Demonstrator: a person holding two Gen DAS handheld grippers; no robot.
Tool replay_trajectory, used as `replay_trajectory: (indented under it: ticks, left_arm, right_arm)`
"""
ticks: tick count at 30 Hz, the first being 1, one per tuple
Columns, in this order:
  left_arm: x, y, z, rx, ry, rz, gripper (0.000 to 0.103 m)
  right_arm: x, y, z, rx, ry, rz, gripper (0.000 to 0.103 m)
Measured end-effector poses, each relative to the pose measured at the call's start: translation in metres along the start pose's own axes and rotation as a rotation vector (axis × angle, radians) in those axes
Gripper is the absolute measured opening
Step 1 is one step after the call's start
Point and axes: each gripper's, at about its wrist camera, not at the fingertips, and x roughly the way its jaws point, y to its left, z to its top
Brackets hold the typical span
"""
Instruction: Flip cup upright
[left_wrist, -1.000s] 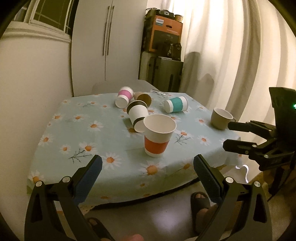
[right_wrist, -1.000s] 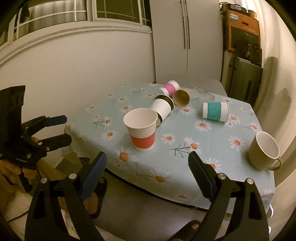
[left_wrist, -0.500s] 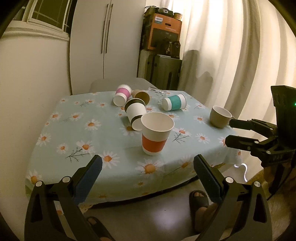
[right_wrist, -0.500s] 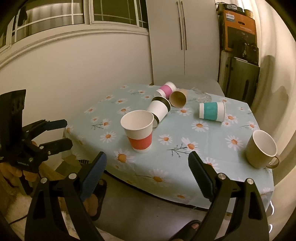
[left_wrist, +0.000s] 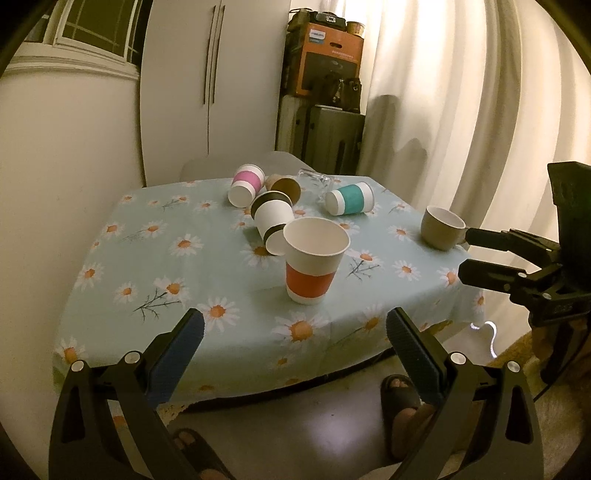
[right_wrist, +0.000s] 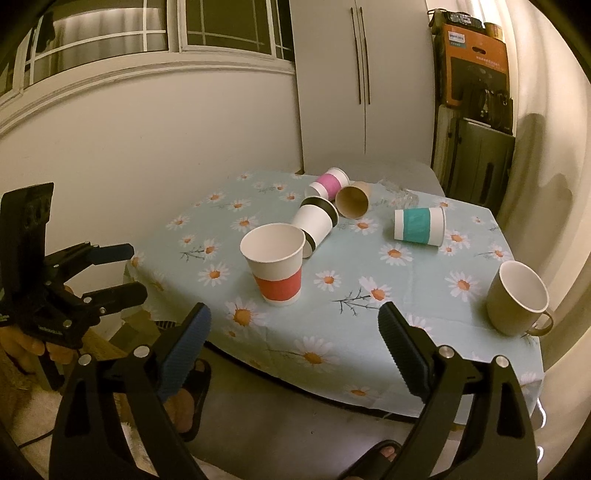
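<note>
An orange-banded paper cup (left_wrist: 313, 259) (right_wrist: 277, 264) stands upright near the table's front edge. Behind it a black-banded cup (left_wrist: 272, 220) (right_wrist: 317, 223), a pink-banded cup (left_wrist: 245, 184) (right_wrist: 328, 182), a brown cup (left_wrist: 285, 187) (right_wrist: 353, 200) and a teal-banded cup (left_wrist: 350, 198) (right_wrist: 419, 225) lie on their sides. My left gripper (left_wrist: 293, 334) (right_wrist: 112, 271) is open and empty, off the table's front edge. My right gripper (right_wrist: 293, 325) (left_wrist: 467, 253) is open and empty, also off the table.
A beige mug (left_wrist: 441, 226) (right_wrist: 517, 297) stands upright at the table's right edge. A glass (left_wrist: 314, 177) (right_wrist: 399, 192) lies at the back. The daisy tablecloth (left_wrist: 155, 258) covers the table. A wall is left, curtains right, cupboard and boxes behind. Sandalled feet (left_wrist: 402, 402) are below.
Both grippers have drawn back and slightly up from the table, staying open. The cups have not moved.
</note>
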Motion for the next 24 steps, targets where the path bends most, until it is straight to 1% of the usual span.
replay_trajectory:
  ticks: [24]
  left_arm:
    - [0.0056,0.0021,-0.0037,0.003,0.024,0.000,0.096]
  right_arm:
    - [0.0076,0.0033,0.0001,-0.007,0.026,-0.010,0.094]
